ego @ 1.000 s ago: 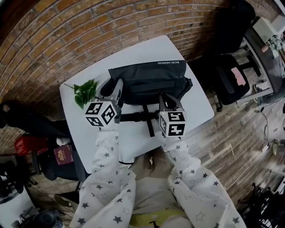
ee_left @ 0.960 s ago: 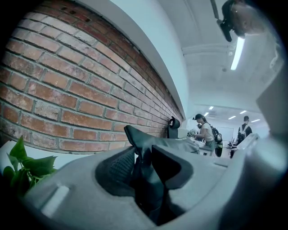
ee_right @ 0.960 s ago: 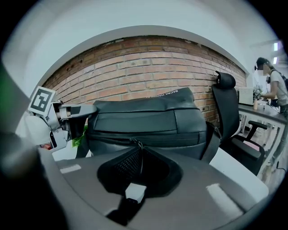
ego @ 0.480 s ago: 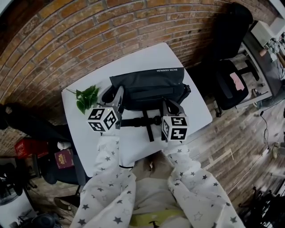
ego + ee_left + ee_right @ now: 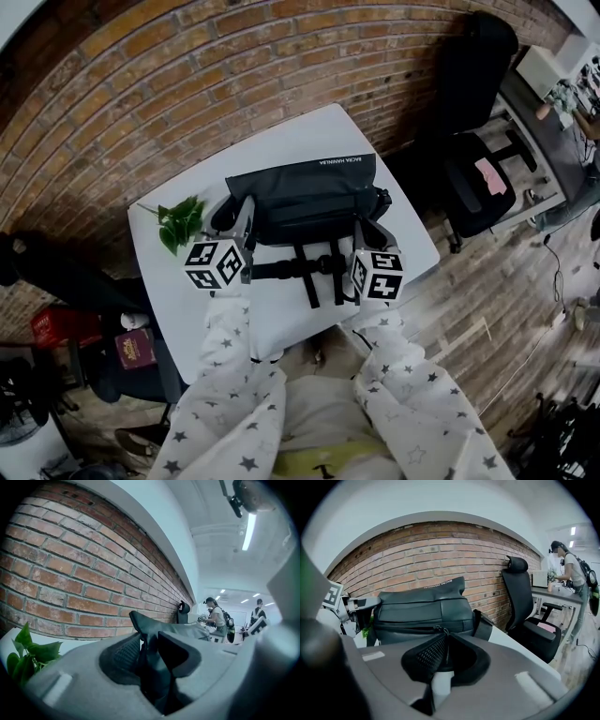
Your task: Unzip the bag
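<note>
Where the person stands: arms in star-print sleeves reach forward over a white table (image 5: pixel 281 319), with a gripper in each hand.
Left gripper (image 5: pixel 246 208): clenched on a fold of dark fabric at the left end of the bag (image 5: pixel 309 187), holding it in place.
Right gripper (image 5: pixel 367 232): jaws drawn nearly together, pinching the zipper pull (image 5: pixel 440 631) toward the bag's right end.
Bag position: it is a dark bag lying lengthwise across the far half of the table, its straps (image 5: pixel 291 269) trailing back toward the person.
Zip: in the right gripper view a thin dark slit runs from the left side up to the pull, so that stretch looks open.
Done so far: most of the zip's length, as far as I can judge.
Left to do: the short stretch from the pull to the right end. I cannot tell whether the teeth continue round the corner.
Beyond the bag: a leafy sprig (image 5: pixel 180 223) on the table at the left, then a brick wall (image 5: pixel 187 84), and a black office chair (image 5: pixel 478 178) to the right.
</note>
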A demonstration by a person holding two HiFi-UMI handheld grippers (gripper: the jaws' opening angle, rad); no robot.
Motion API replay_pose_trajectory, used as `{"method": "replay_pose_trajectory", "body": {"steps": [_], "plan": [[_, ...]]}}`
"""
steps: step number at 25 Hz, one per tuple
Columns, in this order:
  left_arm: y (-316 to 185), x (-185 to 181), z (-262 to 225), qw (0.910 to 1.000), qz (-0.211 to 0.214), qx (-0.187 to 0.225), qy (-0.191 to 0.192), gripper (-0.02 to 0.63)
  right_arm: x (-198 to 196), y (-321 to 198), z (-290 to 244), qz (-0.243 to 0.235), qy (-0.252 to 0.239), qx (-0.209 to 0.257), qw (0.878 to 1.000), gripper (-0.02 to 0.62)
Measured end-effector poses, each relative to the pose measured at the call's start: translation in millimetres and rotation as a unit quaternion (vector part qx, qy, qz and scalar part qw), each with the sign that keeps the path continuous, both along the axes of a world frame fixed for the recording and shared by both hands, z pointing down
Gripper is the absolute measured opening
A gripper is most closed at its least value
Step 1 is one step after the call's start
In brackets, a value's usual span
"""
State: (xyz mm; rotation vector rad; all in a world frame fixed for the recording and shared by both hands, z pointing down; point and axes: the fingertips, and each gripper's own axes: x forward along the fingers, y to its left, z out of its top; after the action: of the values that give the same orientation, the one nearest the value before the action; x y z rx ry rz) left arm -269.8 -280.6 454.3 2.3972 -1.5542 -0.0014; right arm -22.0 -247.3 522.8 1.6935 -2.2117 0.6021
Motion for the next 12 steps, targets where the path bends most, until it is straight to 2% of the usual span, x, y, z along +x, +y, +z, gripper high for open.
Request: {"method": "replay_pose_trajectory", "body": {"steps": [9, 12], "plan": [[0.5, -0.5, -0.1, 1.0, -0.002, -0.001, 0.003, 0.118, 38.7, -3.2, 1.4, 0.053, -0.016, -0.006, 0.998, 0.034], [0.3, 0.2, 0.0, 1.0, -0.004, 0.0, 0.004, 0.118, 42.8, -4.1, 1.5, 0.056, -0.017, -0.006, 0.998, 0.035]]}}
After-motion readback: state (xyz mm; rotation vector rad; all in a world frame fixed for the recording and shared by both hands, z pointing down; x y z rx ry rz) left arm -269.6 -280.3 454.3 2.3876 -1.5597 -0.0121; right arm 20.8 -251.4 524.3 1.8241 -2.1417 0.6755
